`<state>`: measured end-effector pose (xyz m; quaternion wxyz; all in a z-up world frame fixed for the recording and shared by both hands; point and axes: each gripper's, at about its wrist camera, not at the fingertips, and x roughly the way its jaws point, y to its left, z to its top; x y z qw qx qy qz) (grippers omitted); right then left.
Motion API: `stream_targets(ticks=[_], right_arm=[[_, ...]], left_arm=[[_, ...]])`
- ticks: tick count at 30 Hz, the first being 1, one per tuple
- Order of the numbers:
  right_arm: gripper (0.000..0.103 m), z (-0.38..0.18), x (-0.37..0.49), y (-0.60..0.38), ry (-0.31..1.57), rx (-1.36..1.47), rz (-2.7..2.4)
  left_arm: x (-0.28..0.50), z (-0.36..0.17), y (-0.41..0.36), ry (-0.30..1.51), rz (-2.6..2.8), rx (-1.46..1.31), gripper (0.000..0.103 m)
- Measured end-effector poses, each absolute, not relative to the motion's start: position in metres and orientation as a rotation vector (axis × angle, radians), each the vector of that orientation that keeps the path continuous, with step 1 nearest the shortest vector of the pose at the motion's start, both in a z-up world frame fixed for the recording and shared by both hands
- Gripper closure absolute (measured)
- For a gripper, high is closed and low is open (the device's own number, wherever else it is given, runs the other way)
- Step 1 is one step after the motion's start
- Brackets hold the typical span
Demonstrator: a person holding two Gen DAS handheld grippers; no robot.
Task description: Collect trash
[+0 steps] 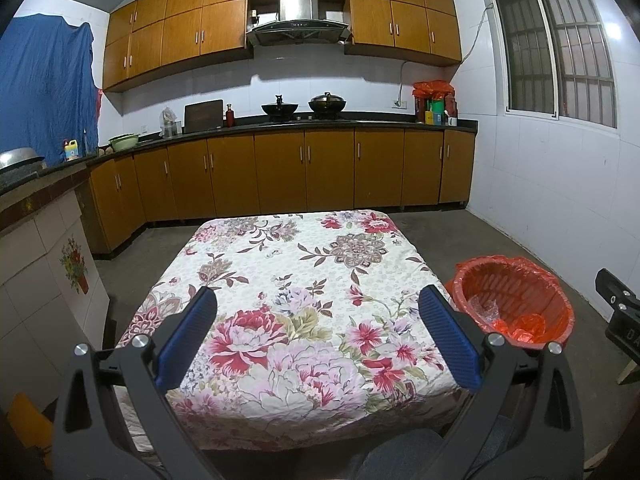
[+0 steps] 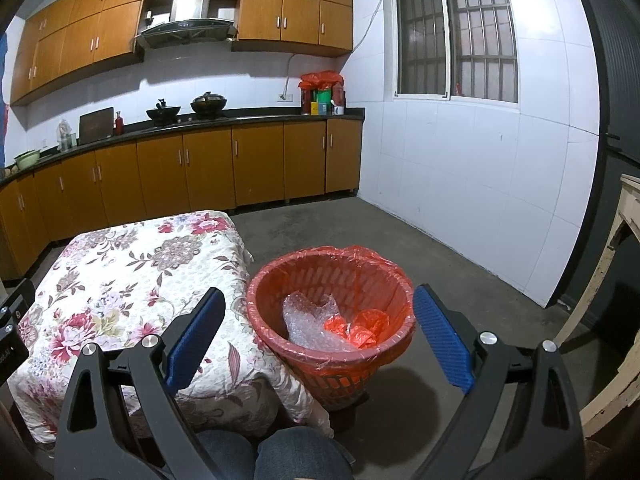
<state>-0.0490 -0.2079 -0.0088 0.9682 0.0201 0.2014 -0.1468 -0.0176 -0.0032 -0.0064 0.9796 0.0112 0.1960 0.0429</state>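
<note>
Floral-clothed table (image 1: pixel 304 280), bare on top, near edge cut off behind the left gripper (image 1: pixel 318 300), spread wide and holding nothing. Just right of it on the floor, red-lined bin (image 2: pixel 332 308), base partly hidden by cloth, holding bubble wrap (image 2: pixel 310 320) and what may be crumpled red plastic (image 2: pixel 360 326). Right gripper (image 2: pixel 320 304) also agape, empty, over the bin.

White tiled walls (image 2: pixel 460 168) enclose a kitchen with a grey concrete floor (image 2: pixel 320 224). Orange-brown cabinets (image 1: pixel 304 168) run under a dark counter (image 1: pixel 280 125), more above flanking a hood (image 1: pixel 298 14). A barred window (image 1: pixel 556 48) is dark.
</note>
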Motion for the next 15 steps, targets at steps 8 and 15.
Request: stream_targets(ticks=[8,15], right_arm=[[0.009,-0.0087,-0.0491,-0.2074,0.408,0.041,-0.297],[0.009,-0.0086,-0.0490,-0.2082,0.407,0.042,-0.297]], left_arm=[[-0.0181,-0.0063,-0.0037,0.396,0.086,0.020,0.004],[-0.0182,-0.0064,-0.0035,0.396,0.086,0.020,0.004]])
